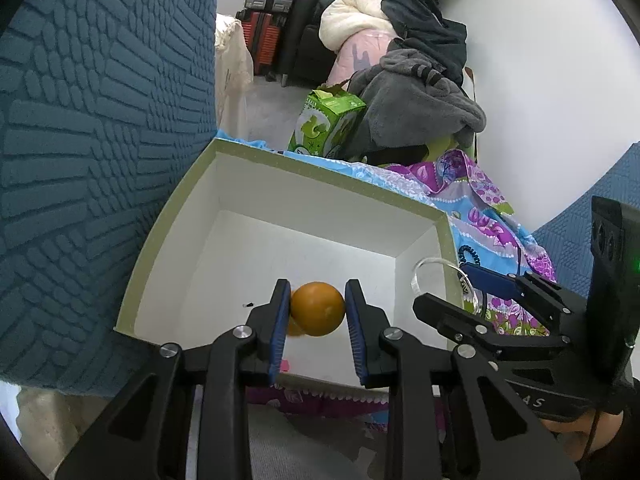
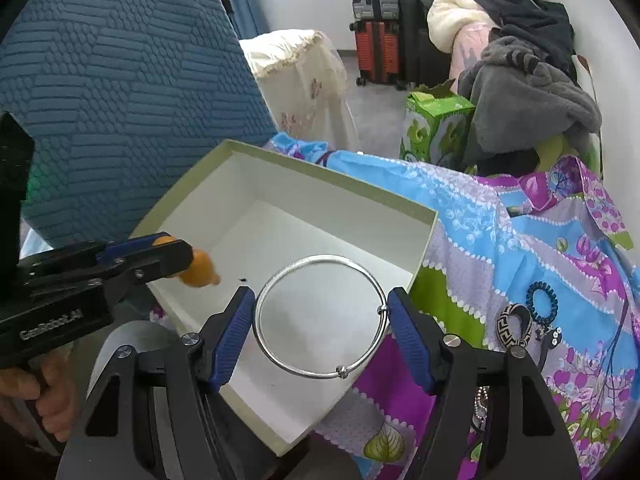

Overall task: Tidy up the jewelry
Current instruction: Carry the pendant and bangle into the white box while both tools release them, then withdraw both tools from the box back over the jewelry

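We hold one piece in each gripper, both above the open box (image 2: 280,184) that sits on the patterned cloth (image 2: 500,240).

The left gripper (image 1: 318,312) has its jaws closed on the orange bead (image 1: 318,308), pads pressing its two sides. It looks smooth, hard and round, so we judge it slippery: a hold across the widest part, as now, suits it best, since it could squirt out if pinched off centre. A second, smaller orange part shows behind it; whether they are joined we cannot tell.

The right gripper (image 2: 322,316) has its jaws set wide and bearing on opposite sides of the silver bangle (image 2: 280,364). This thin wire hoop with two small sliding knots looks light and springy; we judge a hard squeeze might bend it oval, so light pressure across the diameter is safer.

Counted: one box, one bead, one bangle. On the cloth to the right lie one blue coil hair tie (image 2: 541,303) and one black-and-white patterned band (image 2: 514,326).
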`<state>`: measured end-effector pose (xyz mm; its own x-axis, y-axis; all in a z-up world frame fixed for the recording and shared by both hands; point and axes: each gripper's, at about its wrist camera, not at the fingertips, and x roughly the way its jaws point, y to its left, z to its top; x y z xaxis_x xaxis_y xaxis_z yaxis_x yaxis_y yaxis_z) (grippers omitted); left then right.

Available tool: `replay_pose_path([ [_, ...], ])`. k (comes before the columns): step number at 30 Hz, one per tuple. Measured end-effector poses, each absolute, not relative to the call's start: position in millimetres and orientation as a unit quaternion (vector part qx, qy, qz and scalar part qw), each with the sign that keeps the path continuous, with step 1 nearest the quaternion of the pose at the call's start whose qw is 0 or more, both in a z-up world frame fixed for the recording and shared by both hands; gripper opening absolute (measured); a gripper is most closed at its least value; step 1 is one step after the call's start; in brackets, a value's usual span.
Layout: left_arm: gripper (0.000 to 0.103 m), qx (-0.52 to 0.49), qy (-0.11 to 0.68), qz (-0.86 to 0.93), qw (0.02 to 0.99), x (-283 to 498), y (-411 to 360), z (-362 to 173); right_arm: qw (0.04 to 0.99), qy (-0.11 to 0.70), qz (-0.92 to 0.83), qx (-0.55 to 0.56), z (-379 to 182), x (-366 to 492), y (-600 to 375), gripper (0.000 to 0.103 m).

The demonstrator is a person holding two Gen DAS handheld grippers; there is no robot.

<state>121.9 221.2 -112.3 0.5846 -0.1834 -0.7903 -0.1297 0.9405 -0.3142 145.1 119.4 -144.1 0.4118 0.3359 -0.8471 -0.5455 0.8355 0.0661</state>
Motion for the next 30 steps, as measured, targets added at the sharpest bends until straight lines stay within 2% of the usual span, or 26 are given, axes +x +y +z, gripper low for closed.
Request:
replay_pose_path([
  [2, 0.029, -0.175, 0.454, -0.021, 0.873, 120, 221, -110, 0.834, 0.469, 0.269, -0.109, -141, 143, 119, 0.068],
  [6, 0.059, -0.179, 0.441, -0.016, 0.880, 114, 225, -97, 0.838, 0.461, 0.272, -0.106, -130, 141, 117, 0.068],
  [7, 0.062, -0.179, 0.435, -0.015, 0.883, 112, 225, -92, 0.840, 0.457, 0.273, -0.104, -125, 139, 116, 0.068],
  [22, 0.063, -0.159, 0.361, -0.021, 0.919, 84, 193, -2, 0.889, 0.363, 0.269, -0.067, -19, 110, 66, 0.068],
  [30, 0.063, -0.146, 0.333, -0.039, 0.931, 75, 158, 27, 0.907, 0.328, 0.258, -0.056, 14, 93, 26, 0.068],
])
